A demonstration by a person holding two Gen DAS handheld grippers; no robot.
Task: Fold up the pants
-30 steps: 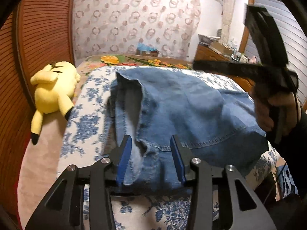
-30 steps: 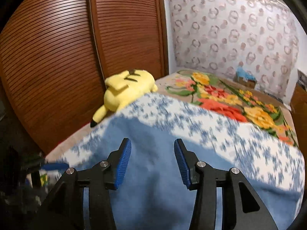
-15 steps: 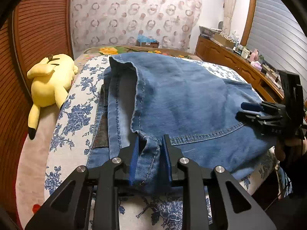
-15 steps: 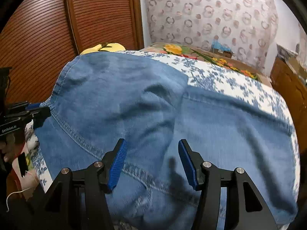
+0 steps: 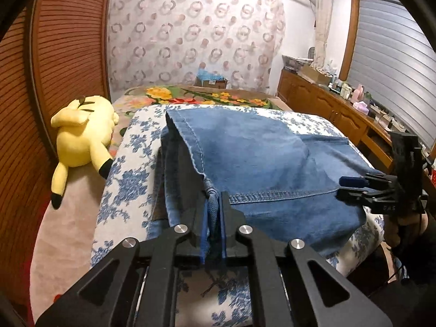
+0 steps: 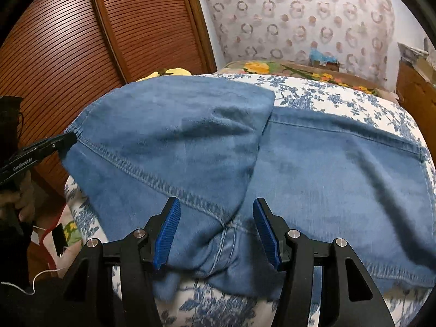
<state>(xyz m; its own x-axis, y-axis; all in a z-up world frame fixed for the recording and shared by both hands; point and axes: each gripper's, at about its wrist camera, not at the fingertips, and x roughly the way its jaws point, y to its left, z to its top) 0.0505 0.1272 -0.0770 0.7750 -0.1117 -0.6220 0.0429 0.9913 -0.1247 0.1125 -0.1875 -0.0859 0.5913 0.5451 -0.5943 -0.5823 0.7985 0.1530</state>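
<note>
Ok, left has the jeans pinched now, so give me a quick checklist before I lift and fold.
1. Left gripper shut on the jeans at the seam corner: ok.
2. Right gripper grasping: not ok, fingers open, denim edge lies between them unpinched.
3. Both grips on the same near edge: ok, the right gripper sits at the far corner of that edge.
4. Cloth flat: not ok, a fold ridge runs across the middle.
5. Plush toy apart from the jeans: ok.
6. Layers caught by left: cannot tell.
</note>
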